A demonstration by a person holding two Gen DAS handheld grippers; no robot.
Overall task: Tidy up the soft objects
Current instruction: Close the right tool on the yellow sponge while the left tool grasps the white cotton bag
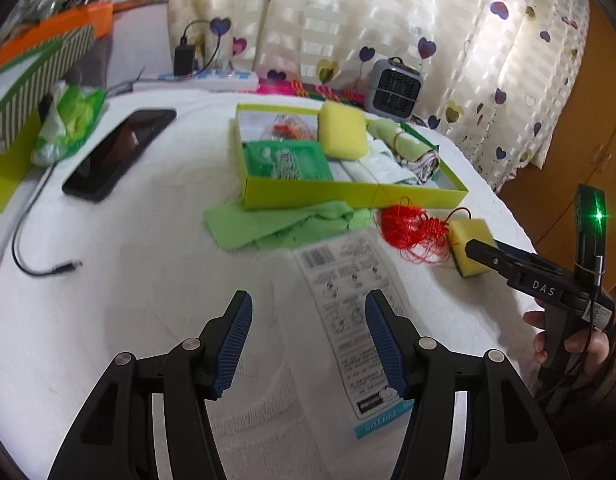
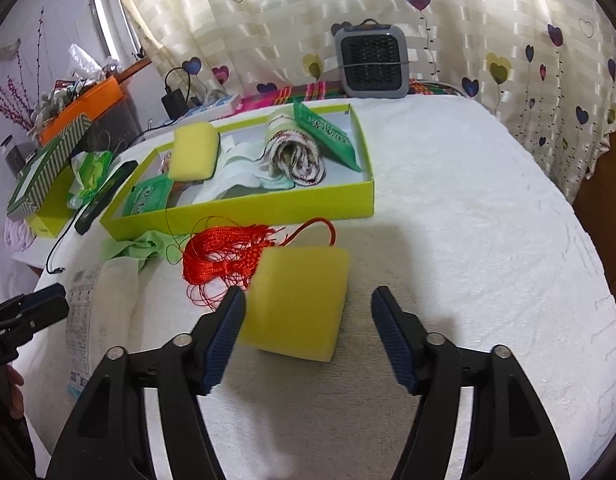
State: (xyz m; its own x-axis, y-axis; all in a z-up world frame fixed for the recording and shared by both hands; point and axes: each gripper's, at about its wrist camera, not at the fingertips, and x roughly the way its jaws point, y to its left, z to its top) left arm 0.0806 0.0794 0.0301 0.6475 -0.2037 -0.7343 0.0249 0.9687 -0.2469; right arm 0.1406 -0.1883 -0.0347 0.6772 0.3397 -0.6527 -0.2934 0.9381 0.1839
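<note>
A lime-green box (image 1: 308, 194) (image 2: 268, 206) on the white cloth holds a yellow sponge (image 1: 341, 130) (image 2: 194, 152), a green packet (image 1: 286, 160), white cloths and a rolled cloth (image 2: 296, 156). In front of it lie a green cloth (image 1: 284, 224), a red tassel (image 1: 411, 228) (image 2: 224, 260), a second yellow sponge (image 1: 467, 248) (image 2: 298, 304) and a clear packet with a printed label (image 1: 347, 320). My left gripper (image 1: 308, 340) is open above the packet. My right gripper (image 2: 308, 332) is open around the second sponge, its left pad touching the sponge.
A black phone (image 1: 120, 152), a green wipes pack (image 1: 70, 124), a cable (image 1: 32, 248) and striped boxes (image 1: 24, 92) lie at the left. A small grey heater (image 1: 395, 88) (image 2: 371, 62) stands at the back by the heart-print curtain. A wooden cabinet (image 1: 579, 140) is at the right.
</note>
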